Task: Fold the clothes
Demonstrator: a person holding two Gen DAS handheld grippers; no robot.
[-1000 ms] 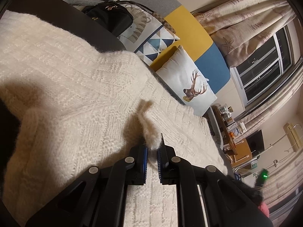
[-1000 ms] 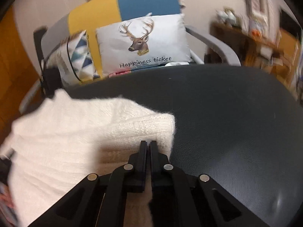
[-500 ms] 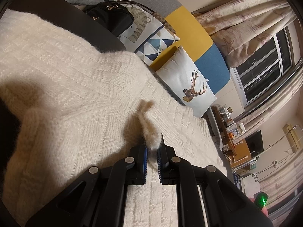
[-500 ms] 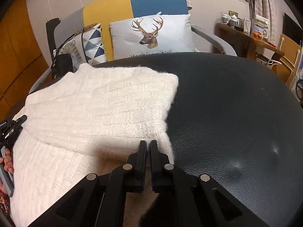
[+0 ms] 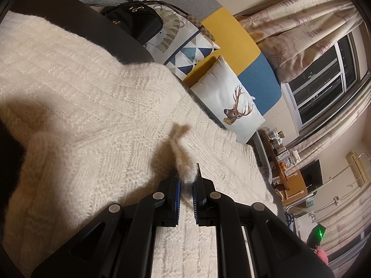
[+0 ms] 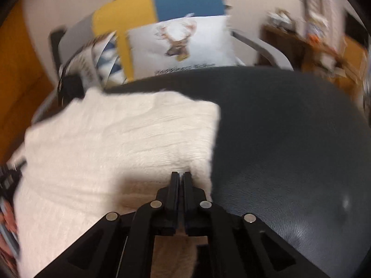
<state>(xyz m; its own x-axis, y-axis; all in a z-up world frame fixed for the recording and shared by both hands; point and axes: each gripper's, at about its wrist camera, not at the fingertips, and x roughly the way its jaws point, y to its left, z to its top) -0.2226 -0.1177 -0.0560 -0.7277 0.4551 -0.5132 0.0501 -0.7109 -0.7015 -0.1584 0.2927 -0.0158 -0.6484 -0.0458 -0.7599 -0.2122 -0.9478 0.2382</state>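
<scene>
A cream knitted sweater [image 5: 92,106] lies spread on a dark leather surface [image 6: 278,139]. In the left wrist view my left gripper [image 5: 186,180] is shut on a small raised tuft of the knit, which sticks up between the blue pads [image 5: 177,193]. In the right wrist view, which is blurred by motion, the folded part of the sweater [image 6: 116,139] fills the left half. My right gripper [image 6: 181,176] hovers over the sweater's right edge, its fingers pressed together with nothing seen between them.
Behind the surface stands a sofa in yellow, blue and grey with a deer pillow [image 5: 231,108], a patterned pillow [image 5: 190,51] and a black bag [image 5: 134,23]. A cluttered side table [image 5: 283,162] and a curtained window [image 5: 324,88] are at the right.
The right gripper's small gap has shut and its view has shifted and blurred as it moved along the sweater's right edge. The left gripper keeps its pinch in the same spot.
</scene>
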